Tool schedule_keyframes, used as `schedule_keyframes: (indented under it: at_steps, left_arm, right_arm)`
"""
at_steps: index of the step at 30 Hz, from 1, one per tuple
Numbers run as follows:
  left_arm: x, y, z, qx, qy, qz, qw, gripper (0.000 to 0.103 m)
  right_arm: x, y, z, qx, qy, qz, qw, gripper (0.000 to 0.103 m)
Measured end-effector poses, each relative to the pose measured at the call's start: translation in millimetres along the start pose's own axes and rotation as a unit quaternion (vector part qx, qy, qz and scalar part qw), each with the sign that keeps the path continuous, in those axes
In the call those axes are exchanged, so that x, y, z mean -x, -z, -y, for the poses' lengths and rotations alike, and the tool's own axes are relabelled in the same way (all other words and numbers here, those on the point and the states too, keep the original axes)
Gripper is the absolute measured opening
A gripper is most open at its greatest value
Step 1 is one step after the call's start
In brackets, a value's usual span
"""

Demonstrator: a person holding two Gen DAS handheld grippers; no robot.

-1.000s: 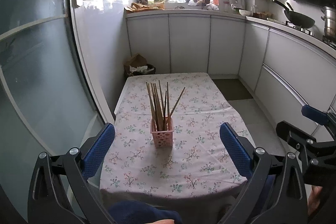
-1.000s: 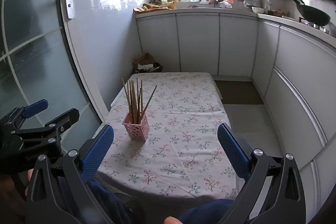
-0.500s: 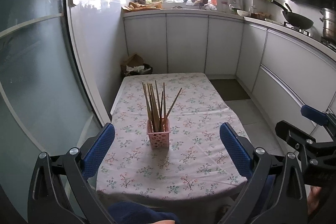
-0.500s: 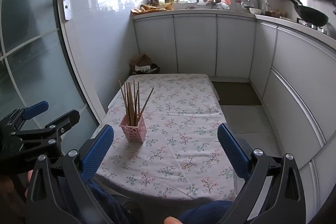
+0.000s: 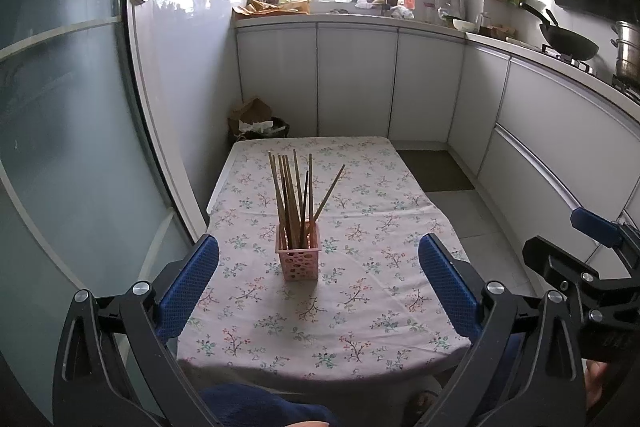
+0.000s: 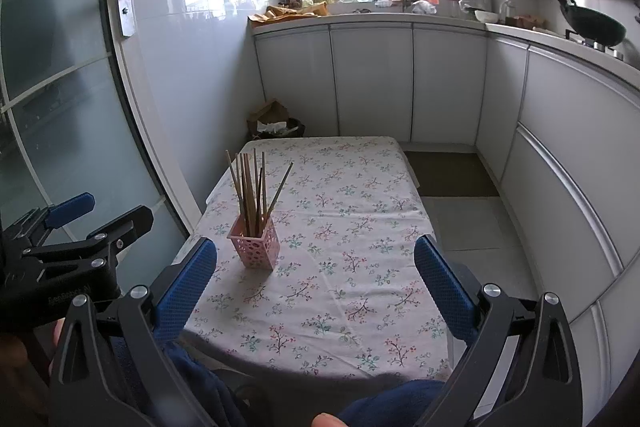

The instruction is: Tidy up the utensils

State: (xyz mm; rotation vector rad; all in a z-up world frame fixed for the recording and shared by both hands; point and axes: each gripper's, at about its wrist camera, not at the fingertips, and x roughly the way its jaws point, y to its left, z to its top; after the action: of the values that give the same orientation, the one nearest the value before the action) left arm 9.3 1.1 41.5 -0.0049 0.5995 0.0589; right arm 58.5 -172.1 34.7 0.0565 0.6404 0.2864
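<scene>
tablecloth: pale pink-white, small floral sprigs in green and red
holder: pink, punched with round holes
chopsticks: brown wood, one darker
left gripper: black frame, blue textured pads
right gripper: black frame, blue textured pads
cabinets: white
wok, upper right of the frame: black

- Pink holder: small square plastic basket w/ round perforations in walls, upright, open top. Sits on floral tablecloth, left-of-centre, nearer the near edge than the far one.
- Chopsticks: approx 8–10 sticks, mostly light brown wood, one darker; all stand tips-up inside holder. Most bunched near-vertical, leaning slightly left; one stick splays out to the right.
- Right wrist view: same holder seen corner-on, sticks inside it.
</scene>
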Motion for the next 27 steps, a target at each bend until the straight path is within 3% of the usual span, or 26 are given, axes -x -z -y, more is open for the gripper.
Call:
schedule_keyframes:
  at_steps: [27]
  left_arm:
    - [-3.6, 0.3, -0.6, -0.002, -0.007, -0.002, 1.0, 0.096]
  right_arm:
    - [-2.9, 2.5, -0.6, 0.0, 0.0, -0.002, 1.0, 0.096]
